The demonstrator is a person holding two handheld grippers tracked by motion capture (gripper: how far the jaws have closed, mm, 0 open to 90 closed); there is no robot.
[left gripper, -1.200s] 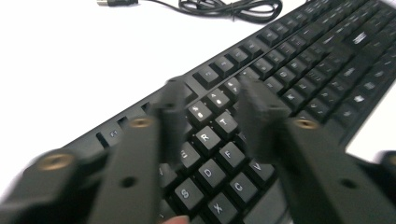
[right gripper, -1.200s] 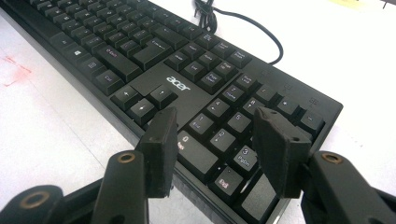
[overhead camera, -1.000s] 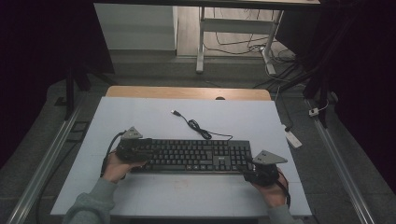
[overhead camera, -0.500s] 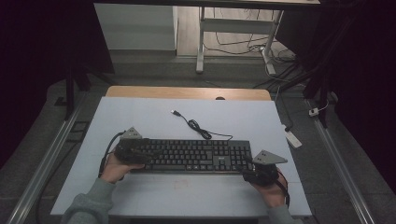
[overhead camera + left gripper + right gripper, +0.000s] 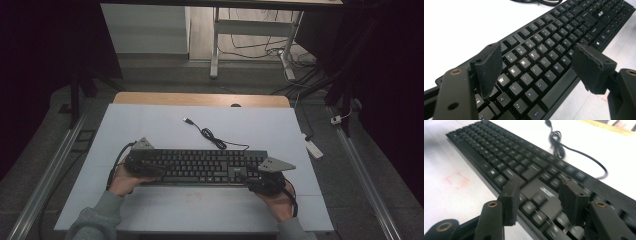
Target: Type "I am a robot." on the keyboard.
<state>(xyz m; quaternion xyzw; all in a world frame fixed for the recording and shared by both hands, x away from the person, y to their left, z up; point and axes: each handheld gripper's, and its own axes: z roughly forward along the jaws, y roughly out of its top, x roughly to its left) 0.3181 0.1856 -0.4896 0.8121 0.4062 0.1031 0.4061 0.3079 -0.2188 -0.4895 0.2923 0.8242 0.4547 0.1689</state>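
The keyboard lies on my white table, its cable coiled behind; my left gripper and right gripper gape over its ends.

Left tongs and right tongs both gape, held low.

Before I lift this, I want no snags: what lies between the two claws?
In the high view, only the keyboard spans from the left claw to the right claw. Its cable trails off behind, on the white table.
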